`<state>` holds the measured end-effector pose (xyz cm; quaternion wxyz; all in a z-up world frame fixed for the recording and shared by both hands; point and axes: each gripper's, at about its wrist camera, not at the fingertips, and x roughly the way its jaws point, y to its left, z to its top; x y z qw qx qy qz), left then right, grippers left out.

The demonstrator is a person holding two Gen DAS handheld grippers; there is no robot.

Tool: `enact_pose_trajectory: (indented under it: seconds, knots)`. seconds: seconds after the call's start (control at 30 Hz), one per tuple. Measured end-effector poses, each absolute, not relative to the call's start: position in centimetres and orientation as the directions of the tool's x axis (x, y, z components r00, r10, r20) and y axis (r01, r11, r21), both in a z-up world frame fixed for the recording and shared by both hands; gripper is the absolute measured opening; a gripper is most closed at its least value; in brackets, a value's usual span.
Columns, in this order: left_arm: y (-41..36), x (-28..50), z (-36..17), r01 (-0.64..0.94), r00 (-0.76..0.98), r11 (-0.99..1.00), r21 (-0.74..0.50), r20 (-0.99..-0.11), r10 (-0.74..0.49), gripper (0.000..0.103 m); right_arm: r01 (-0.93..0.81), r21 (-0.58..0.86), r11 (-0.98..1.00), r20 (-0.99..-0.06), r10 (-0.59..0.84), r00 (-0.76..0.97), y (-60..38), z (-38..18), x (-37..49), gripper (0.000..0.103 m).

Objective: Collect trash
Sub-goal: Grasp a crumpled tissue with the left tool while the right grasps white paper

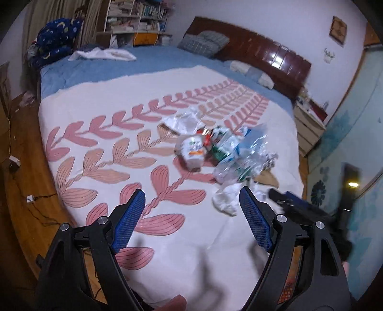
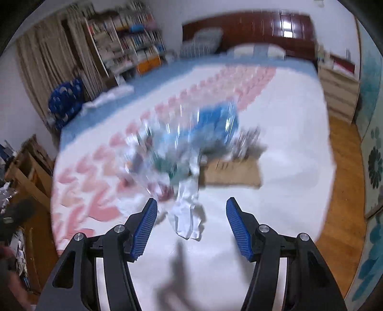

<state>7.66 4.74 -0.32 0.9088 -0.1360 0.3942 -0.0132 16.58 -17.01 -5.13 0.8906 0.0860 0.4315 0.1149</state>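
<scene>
A pile of trash lies on the white bedspread with pink leaves: a white paper cup, clear crumpled plastic, red and green wrappers, a piece of brown cardboard and a crumpled white tissue. My left gripper is open and empty, just short of the pile, with the tissue by its right finger. The right wrist view is blurred: the pile, the cardboard and white paper lie ahead. My right gripper is open and empty above the white paper.
The bed has a dark wooden headboard and pillows. A bookshelf and blue bedding stand at the far left. A pale dresser is at the right. Cables lie on the wooden floor.
</scene>
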Motion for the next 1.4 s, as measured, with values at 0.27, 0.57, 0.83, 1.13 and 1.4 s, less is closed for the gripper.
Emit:
enact_pose_trajectory:
  seconds: [0.27, 0.57, 0.83, 1.13, 1.4]
  knots:
    - [4.7, 9.4, -2.6, -0.045, 0.629, 0.958, -0.283, -0.753, -0.193, 0.081, -0.084, 0.35, 0.933, -0.791, 0.343, 0.507, -16.2, -10.0, 18.0, 0.011]
    - [1.3, 13.6, -7.4, 0.018, 0.508, 0.94, -0.34, -0.807, -0.302, 0.085, -0.099, 0.4, 0.911, -0.709, 0.376, 0.597, -21.0, -6.5, 11.3, 0.011]
    - [-2.4, 15.4, -9.2, 0.04, 0.537, 0.966, -0.255, -0.81, -0.236, 0.077, -0.078, 0.403, 0.912, -0.697, 0.361, 0.619, -24.6, -5.7, 8.2, 0.011]
    - [-1.2, 13.2, -7.9, -0.013, 0.515, 0.943, -0.332, -0.811, -0.278, 0.012, -0.104, 0.402, 0.91, -0.667, 0.369, 0.647, -25.5, -4.7, 6.7, 0.011]
    - [0.7, 7.2, -2.0, 0.019, 0.602, 0.95, -0.312, -0.755, -0.261, 0.012, -0.151, 0.396, 0.906, -0.634, 0.388, 0.669, -24.6, -2.6, 5.0, 0.011]
